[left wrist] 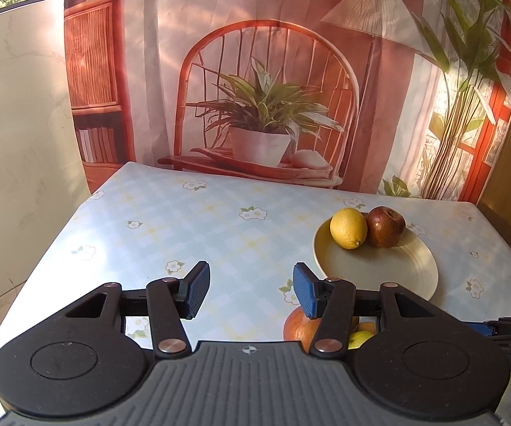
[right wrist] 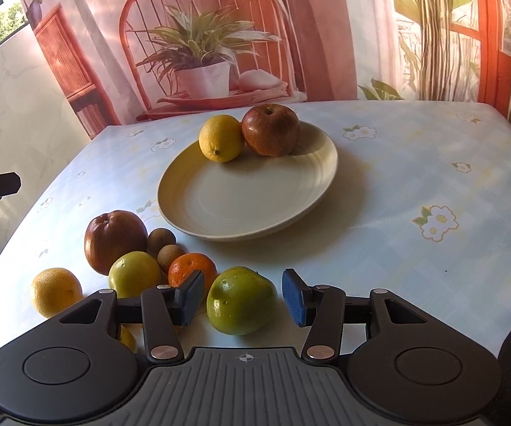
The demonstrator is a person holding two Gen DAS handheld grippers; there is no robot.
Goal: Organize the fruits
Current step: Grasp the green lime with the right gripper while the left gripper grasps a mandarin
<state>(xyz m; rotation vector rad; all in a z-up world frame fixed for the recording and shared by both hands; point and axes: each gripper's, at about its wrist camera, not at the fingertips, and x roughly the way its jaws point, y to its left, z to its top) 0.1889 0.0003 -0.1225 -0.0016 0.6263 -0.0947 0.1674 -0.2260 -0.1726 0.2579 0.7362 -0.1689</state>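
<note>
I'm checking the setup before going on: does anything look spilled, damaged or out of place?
Nothing is spilled or damaged. The plate sits level, holding a lemon and a red apple. The other fruit, such as the green apple and the orange, lies in a loose cluster on the tablecloth, not yet sorted.

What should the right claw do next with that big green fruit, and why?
Probably close the right claw gently on the green fruit. Its jaws are open and the fruit sits right between them on the table, so it looks ready to grab. The plate already holds a lemon and a red apple, with bare room at the front for more.
</note>
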